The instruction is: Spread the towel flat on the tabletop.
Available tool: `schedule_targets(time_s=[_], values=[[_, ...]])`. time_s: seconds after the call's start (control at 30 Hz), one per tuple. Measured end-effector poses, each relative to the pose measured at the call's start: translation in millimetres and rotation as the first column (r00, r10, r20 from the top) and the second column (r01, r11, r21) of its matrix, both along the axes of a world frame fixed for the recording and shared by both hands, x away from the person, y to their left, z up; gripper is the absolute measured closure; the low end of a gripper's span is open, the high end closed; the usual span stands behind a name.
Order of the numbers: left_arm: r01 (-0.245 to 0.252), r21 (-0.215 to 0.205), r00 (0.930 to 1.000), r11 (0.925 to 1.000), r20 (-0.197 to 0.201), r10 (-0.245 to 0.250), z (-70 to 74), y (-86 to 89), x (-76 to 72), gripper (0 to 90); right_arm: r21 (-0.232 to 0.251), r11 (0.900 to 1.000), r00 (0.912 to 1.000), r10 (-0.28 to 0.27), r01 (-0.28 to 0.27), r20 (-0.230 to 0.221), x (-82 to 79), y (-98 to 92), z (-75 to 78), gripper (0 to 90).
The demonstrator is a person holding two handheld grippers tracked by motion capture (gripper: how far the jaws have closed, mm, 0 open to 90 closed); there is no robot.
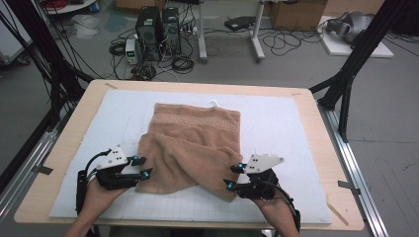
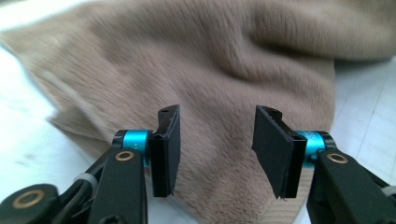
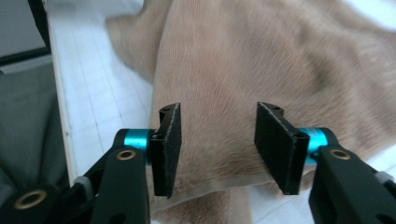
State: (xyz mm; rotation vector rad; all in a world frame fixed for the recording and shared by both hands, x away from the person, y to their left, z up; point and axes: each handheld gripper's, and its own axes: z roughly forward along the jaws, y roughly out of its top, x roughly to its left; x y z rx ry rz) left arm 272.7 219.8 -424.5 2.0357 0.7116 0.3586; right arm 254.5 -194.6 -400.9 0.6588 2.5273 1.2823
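A: Status on the towel?

B: The tan terry-cloth towel (image 1: 190, 148) lies on the white gridded foam mat (image 1: 276, 123) that covers the light wooden tabletop (image 1: 74, 133). It sits about mid-mat. The far part is flat, with a woven band across it and a small white loop tag at the far edge. The near part is folded over and rumpled, with a diagonal ridge running across it.

A: Left side?

B: The left gripper (image 1: 142, 167) is at the towel's near-left corner, held low by the person's left hand (image 1: 99, 195). The fingers (image 2: 167, 149) stand about half open. In the left gripper view the pile of the towel (image 2: 215, 79) shows through the gap, beyond the pads. Nothing is pinched and no cloth sits between them.

A: Right?

B: Same picture. The right gripper (image 1: 233, 176) is at the near-right corner, with the right hand (image 1: 276, 210) behind it. Its fingers (image 3: 169, 147) are also roughly half open, and the right gripper view shows the towel's edge (image 3: 243, 93) lying on the mat past the pads, with no grip on it. The mat's edge and the tabletop edge show off to that view's left.

A: Contact?

B: Both tips are just beside the cloth. I cannot tell if they brush it.

A: Surroundings?

B: Black computer towers (image 1: 158, 32) and loose cables are on the floor beyond the tabletop.
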Motion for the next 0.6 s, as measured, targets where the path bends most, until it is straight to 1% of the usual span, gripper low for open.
schedule_targets(time_s=[0.07, 0.1, 0.13, 0.2, 0.23, 0.27, 0.3, 0.33, 0.37, 0.4, 0.47, 0.53, 0.6], values=[[0.011, 0.032, 0.9997, 0.9994, -0.02, -0.01, -4.9, -5.3, 3.6, 50.6, -0.021, 1.0, 0.9999, -0.005, 0.005, -0.016, 3.6, 2.9, -9.3, 48.5], [0.015, 0.054, 0.9993, 0.9984, -0.034, -0.014, -7.6, -8.2, 6.4, 50.7, -0.034, 0.999, 0.9999, -0.009, 0.008, -0.012, 5.6, 4.1, -12.6, 49.0], [0.024, 0.084, 0.9986, 0.9961, -0.05, -0.019, -11.1, -11.4, 10.0, 51.4, -0.054, 0.998, 0.9998, -0.013, 0.013, -0.014, 8.7, 5.9, -16.6, 50.2], [0.024, 0.129, 0.9973, 0.9913, -0.071, -0.015, -16.6, -17.0, 14.0, 55.7, -0.076, 0.997, 0.9997, -0.012, 0.01, -0.024, 15.5, 9.6, -26.1, 57.2], [0.024, 0.14, 0.9974, 0.9899, -0.071, -0.014, -18.1, -18.7, 14.9, 57.2, -0.087, 0.996, 0.9996, -0.012, 0.01, -0.026, 17.6, 12.0, -30.3, 61.6], [0.021, 0.14, 0.9979, 0.9899, -0.063, -0.012, -18.9, -20.0, 15.1, 58.8, -0.1, 0.995, 0.9995, -0.008, 0.005, -0.031, 18.8, 13.9, -33.2, 66.2], [0.017, 0.149, 0.9983, 0.9887, -0.058, -0.008, -18.4, -20.5, 15.1, 61.8, -0.116, 0.993, 0.9995, -0.002, -0.002, -0.031, 19.6, 16.9, -36.3, 68.9], [0.016, 0.154, 0.9985, 0.988, -0.055, -0.008, -18.3, -21.0, 15.3, 64.1, -0.129, 0.992, 0.9998, 0.0, -0.002, -0.021, 19.6, 19.1, -38.0, 72.1], [0.02, 0.154, 0.9985, 0.9879, -0.053, -0.012, -18.3, -21.2, 14.5, 67.9, -0.131, 0.991, 0.9998, 0.001, -0.004, -0.018, 20.3, 20.4, -38.5, 75.9], [0.026, 0.161, 0.9988, 0.9865, -0.045, -0.019, -18.1, -21.4, 13.9, 74.5, -0.131, 0.991, 0.9998, 0.002, -0.005, -0.022, 21.1, 20.3, -38.2, 79.6], [0.024, 0.163, 0.999, 0.9863, -0.042, -0.018, -17.0, -22.1, 12.6, 81.7, -0.123, 0.992, 0.9993, 0.01, -0.015, -0.036, 22.4, 18.7, -36.6, 82.6], [0.021, 0.156, 0.9992, 0.9875, -0.036, -0.016, -14.6, -20.9, 10.3, 84.4, -0.121, 0.992, 0.9992, 0.019, -0.023, -0.034, 21.5, 15.9, -30.9, 83.7], [0.019, 0.145, 0.9996, 0.9892, -0.021, -0.017, -11.2, -19.2, 6.5, 85.5, -0.097, 0.995, 0.9996, 0.018, -0.02, -0.02, 18.4, 11.5, -22.0, 83.9]])
